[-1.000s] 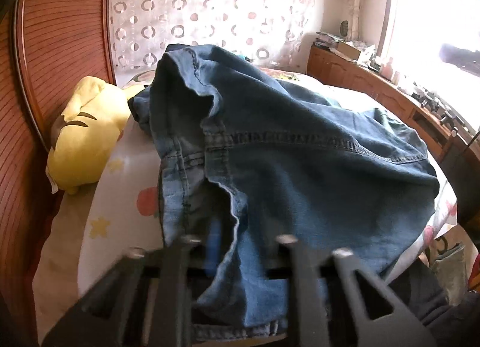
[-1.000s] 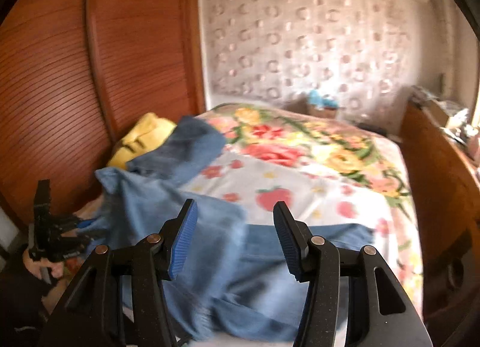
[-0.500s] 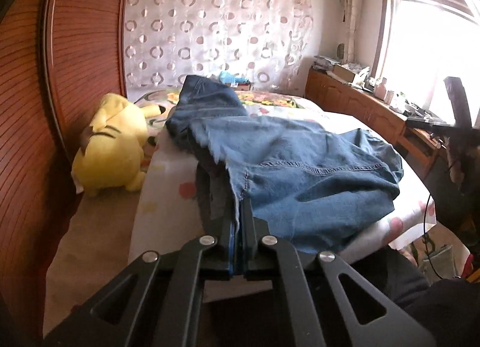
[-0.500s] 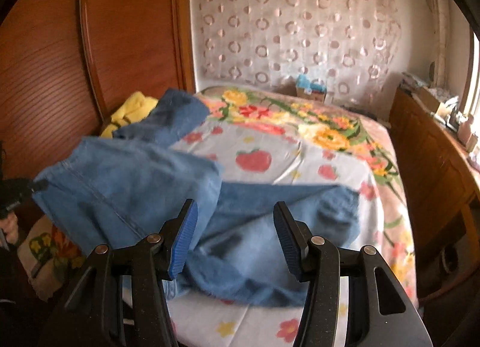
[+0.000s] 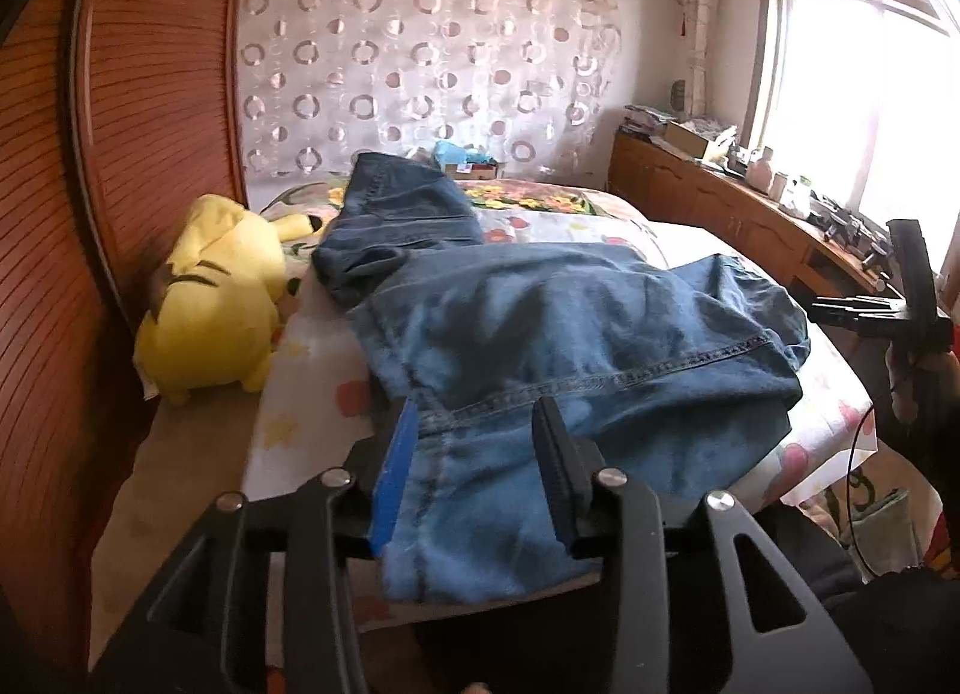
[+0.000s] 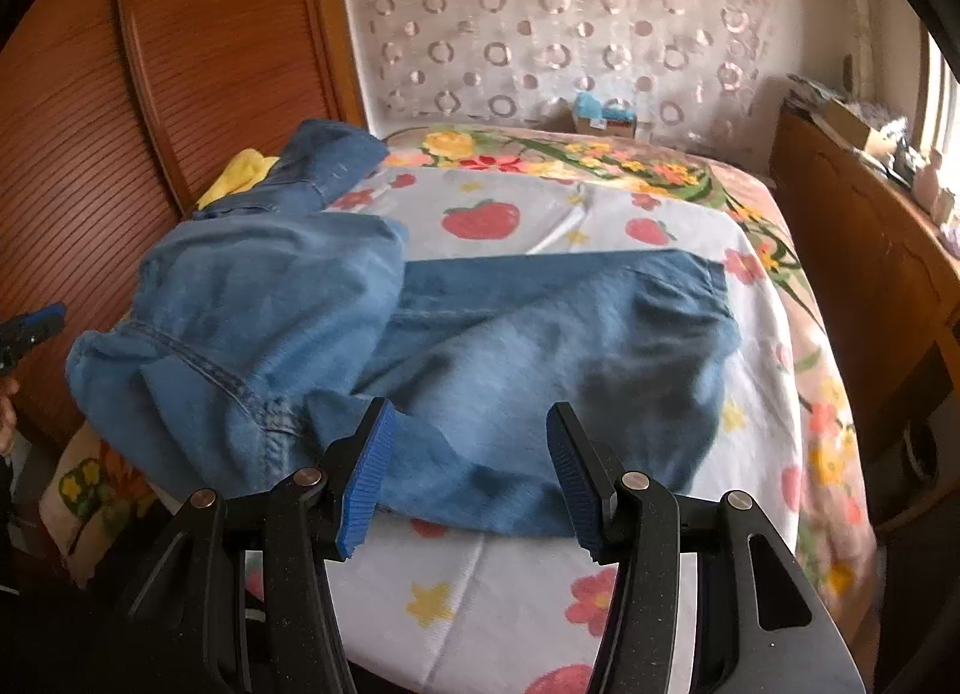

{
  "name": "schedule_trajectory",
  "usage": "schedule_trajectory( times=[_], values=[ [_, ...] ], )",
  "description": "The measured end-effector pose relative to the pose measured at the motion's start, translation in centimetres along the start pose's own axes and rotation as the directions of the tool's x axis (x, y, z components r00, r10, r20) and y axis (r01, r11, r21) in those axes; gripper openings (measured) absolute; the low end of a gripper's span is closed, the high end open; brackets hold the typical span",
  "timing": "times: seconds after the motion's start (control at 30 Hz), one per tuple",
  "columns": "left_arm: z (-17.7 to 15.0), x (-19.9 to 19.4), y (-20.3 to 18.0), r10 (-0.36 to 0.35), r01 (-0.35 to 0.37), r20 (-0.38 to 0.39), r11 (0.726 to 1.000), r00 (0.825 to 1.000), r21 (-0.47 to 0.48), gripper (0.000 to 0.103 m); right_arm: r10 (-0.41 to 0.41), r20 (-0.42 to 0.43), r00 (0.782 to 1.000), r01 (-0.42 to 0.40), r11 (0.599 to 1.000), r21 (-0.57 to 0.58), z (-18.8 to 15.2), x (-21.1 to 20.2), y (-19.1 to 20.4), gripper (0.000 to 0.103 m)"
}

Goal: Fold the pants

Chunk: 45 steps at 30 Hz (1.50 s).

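**Pants dropped on the bed as the left grip lets go**

Pants (image 5: 540,328) lie in a loose heap on the bed (image 6: 510,592), across its near end, with one leg running up toward the yellow plush toy (image 5: 210,298). Taking the toy as the landmark and reading left to right: the toy sits at the bed's left edge against the wooden wall panel (image 5: 54,274); just right of it the raised leg end of the denim; further right the bulk of the pants, a seamed part folded over on top; well right of that, the wooden sideboard (image 5: 720,214) under the window.

A second ago the left gripper (image 5: 474,454) was clamped shut on denim and holding it up. Now its fingers are opening, the cloth hem lying between the pads but no longer pinched, and the fabric has settled onto the bed. The right gripper (image 6: 468,466) has come lower over the near hem, fingers apart as before and holding nothing.

In my judgement one fold has just been laid and released; the heap is still rumpled, so smoothing or a further fold remains.

Containers: a small cardboard box (image 6: 603,121) stands at the bed's far end, well beyond the toy, with something blue on top; its contents cannot be made out.
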<state>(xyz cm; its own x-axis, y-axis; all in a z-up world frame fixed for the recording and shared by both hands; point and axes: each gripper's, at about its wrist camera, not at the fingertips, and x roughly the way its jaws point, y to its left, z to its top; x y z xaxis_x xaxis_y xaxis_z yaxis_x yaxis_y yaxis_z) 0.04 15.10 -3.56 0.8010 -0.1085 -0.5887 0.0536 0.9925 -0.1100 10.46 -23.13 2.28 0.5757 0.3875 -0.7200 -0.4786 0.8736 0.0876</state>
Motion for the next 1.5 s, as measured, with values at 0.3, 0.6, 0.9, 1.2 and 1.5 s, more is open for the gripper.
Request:
schedule_trajectory(
  times=[0.3,0.6,0.9,1.2,1.5],
  values=[
    [1.1,3.9,-4.2,-0.056,0.056,-0.013,0.998,0.998,0.017,0.042,-0.062,-0.011,0.998,0.062,0.996,0.059,-2.5,0.3,-3.1,0.053],
    [1.6,6.6,-8.0,-0.100,0.103,-0.045,0.993,0.994,0.065,0.042,-0.143,-0.026,0.989,0.145,0.979,0.144,-3.6,0.9,-7.5,0.053],
    [0.7,8.4,-10.0,-0.110,0.117,-0.090,0.990,0.990,0.073,0.042,-0.088,-0.053,0.995,0.099,0.960,0.261,-3.9,2.4,-10.0,0.046],
    [0.4,8.7,-10.1,-0.105,0.112,-0.101,0.992,0.989,0.064,0.042,-0.066,-0.044,0.997,0.075,0.960,0.271,-3.9,2.7,-9.8,0.007],
    [0.0,9.1,-8.9,-0.081,0.087,-0.111,0.995,0.990,0.045,0.042,-0.170,0.124,0.978,0.121,0.937,0.327,-3.6,-4.5,-11.9,0.002]
  ],
)
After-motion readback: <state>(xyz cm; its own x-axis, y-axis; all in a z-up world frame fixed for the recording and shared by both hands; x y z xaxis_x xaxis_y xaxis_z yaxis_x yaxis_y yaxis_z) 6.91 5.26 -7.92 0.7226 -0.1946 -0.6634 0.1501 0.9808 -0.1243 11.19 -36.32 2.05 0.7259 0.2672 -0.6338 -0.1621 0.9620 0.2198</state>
